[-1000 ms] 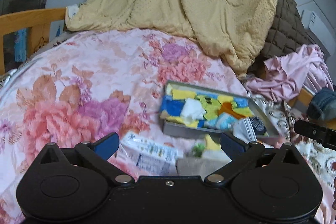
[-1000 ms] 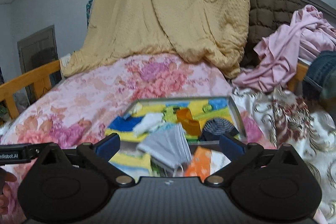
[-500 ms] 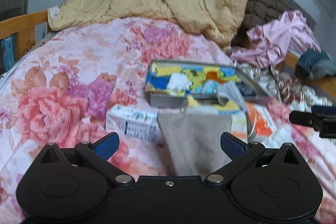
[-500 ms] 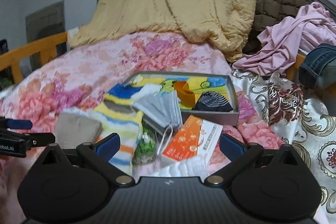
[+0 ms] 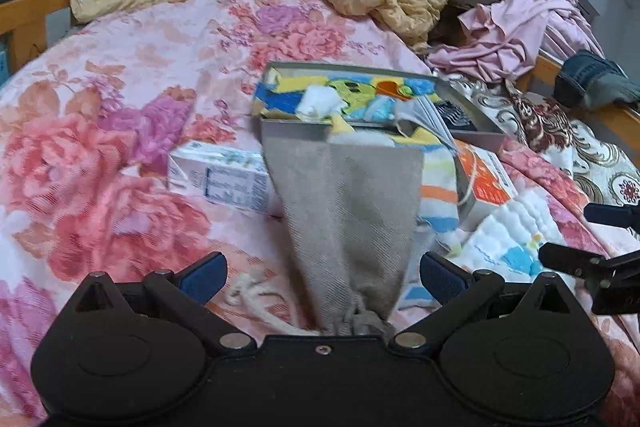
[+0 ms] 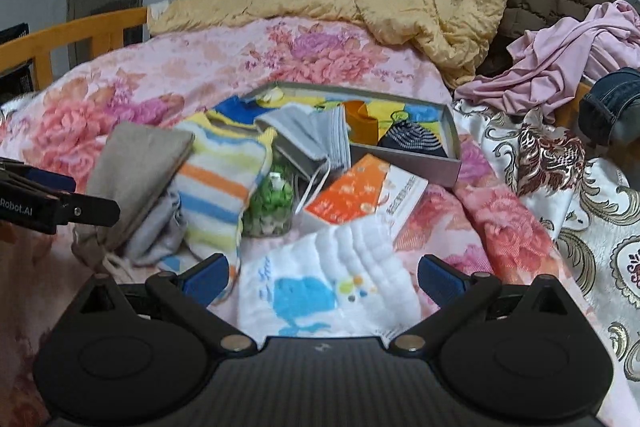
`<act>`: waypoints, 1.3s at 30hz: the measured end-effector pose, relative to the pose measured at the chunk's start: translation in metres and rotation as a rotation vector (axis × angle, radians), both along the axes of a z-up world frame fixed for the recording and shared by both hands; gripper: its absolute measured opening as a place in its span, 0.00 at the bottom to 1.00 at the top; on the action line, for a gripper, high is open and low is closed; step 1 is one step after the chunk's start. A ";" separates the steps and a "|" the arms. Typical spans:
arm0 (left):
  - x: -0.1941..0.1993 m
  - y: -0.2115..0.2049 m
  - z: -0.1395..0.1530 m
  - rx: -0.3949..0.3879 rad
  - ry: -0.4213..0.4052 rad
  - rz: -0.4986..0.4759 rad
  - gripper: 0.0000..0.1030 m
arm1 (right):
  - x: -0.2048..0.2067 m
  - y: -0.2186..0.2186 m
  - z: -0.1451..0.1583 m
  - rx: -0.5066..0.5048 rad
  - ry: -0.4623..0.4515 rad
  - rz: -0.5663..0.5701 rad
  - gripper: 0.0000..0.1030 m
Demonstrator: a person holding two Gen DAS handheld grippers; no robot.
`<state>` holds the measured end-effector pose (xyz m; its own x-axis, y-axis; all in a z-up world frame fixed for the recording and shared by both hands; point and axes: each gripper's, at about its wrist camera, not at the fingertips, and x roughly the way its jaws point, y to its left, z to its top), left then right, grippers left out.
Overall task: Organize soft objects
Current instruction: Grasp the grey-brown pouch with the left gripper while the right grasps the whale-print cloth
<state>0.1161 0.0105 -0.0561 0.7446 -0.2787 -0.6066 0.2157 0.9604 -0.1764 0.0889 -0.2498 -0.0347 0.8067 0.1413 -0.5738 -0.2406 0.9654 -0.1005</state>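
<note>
Left wrist view: the left gripper (image 5: 322, 273), jaws apart, has dropped over the grey pouch (image 5: 347, 211) in front of the box (image 5: 292, 131); right gripper (image 6: 322, 273), also apart, now overhangs the white cloth (image 6: 332, 279). Pickup likely next.

**Grey pouch between spread tongs**

The left tongs (image 5: 322, 273) stand wide apart over the floral bedspread (image 5: 100, 131), touching nothing. Between them lies a grey drawstring pouch (image 5: 348, 211), its gathered neck and white cord (image 5: 256, 301) nearest the camera. Its far end reaches a grey tray (image 5: 292, 131) crammed with colourful cloths. A white carton (image 5: 220, 179) lies left of the pouch, a striped cloth (image 5: 438, 187) just right. The right tongs (image 5: 592, 239) enter at the right edge.
</note>
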 end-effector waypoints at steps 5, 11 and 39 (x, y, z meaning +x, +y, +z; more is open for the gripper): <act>0.002 -0.010 -0.007 0.024 0.010 -0.026 0.99 | 0.008 0.000 -0.008 0.008 0.023 -0.003 1.00; 0.005 -0.016 -0.009 0.046 -0.002 -0.028 0.98 | 0.018 0.005 -0.019 -0.022 0.036 0.006 0.99; 0.011 -0.020 -0.010 -0.016 -0.033 -0.044 0.50 | 0.033 0.006 -0.036 -0.007 0.105 -0.001 0.88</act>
<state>0.1266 -0.0100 -0.0659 0.7507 -0.3211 -0.5774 0.2638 0.9469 -0.1835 0.1216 -0.2434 -0.0703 0.7424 0.1363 -0.6559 -0.2493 0.9650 -0.0817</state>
